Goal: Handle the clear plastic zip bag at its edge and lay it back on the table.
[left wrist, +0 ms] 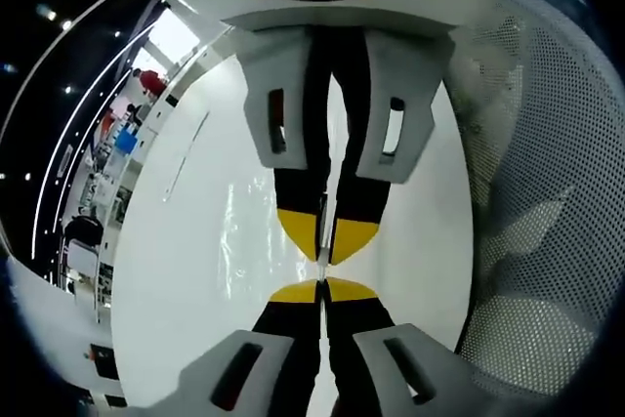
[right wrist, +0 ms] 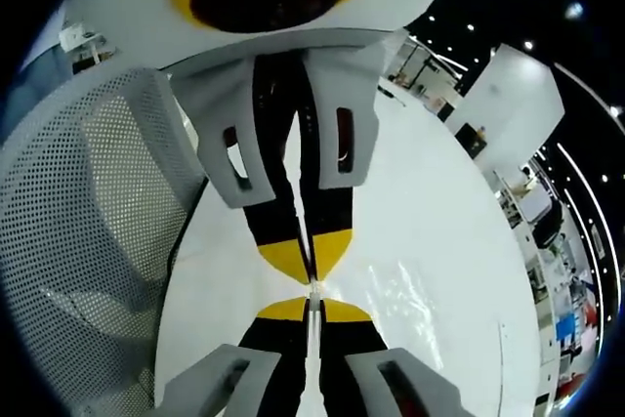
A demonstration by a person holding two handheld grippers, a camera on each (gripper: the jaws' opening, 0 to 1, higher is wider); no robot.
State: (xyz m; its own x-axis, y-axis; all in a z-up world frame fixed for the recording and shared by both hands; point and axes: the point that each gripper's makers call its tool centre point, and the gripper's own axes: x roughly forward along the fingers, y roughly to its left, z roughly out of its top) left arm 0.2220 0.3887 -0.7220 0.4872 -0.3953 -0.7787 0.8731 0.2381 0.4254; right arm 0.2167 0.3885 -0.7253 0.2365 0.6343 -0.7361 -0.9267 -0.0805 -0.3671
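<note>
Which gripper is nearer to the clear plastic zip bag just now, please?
Neither clearly: the left gripper and the right gripper meet tip to tip, fingers shut, both seemingly pinching the same edge of the clear plastic zip bag.

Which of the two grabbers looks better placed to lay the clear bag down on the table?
Right, by a small margin. The right gripper and the left gripper are both shut, tip to tip over the white table, but the clear bag glints beside the right one's tips.
</note>
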